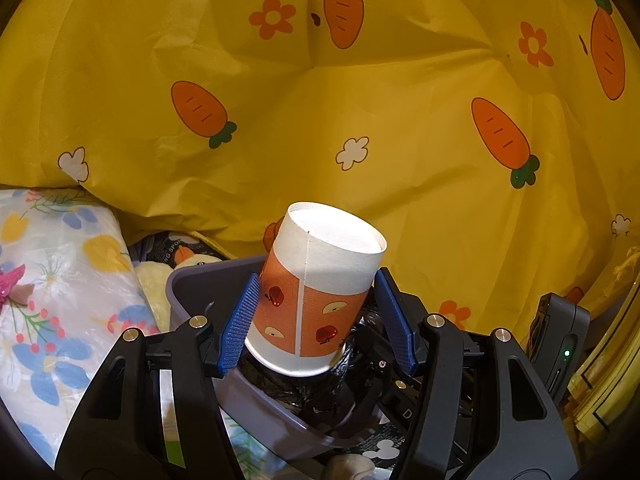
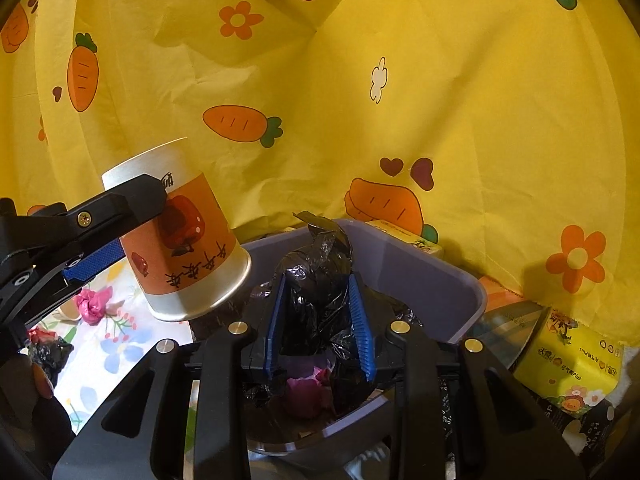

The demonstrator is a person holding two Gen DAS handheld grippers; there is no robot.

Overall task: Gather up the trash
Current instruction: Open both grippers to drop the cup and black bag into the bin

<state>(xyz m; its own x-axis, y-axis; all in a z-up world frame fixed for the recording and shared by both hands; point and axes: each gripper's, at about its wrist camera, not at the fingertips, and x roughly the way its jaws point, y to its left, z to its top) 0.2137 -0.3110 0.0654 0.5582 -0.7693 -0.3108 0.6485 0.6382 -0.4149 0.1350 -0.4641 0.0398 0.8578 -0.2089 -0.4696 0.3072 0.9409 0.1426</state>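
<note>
Your left gripper [image 1: 318, 316] is clamped on the paper cup [image 1: 316, 292], blue pads pressed to both sides; cup upside down, tilted, base up, held over the grey bin [image 1: 256, 400]. Your right gripper [image 2: 320, 322] is closed around a crumpled black plastic bag [image 2: 320, 280], held just above the bin's [image 2: 440, 276] opening. Pink scrap [image 2: 306, 390] lies inside the bin. More pink trash [image 2: 92, 304] sits on the floral cloth [image 2: 116, 344] left of the bin. Yellow carrot-print sheet [image 2: 460, 100] behind; yellow tissue box [image 2: 568, 364] to the right.
</note>
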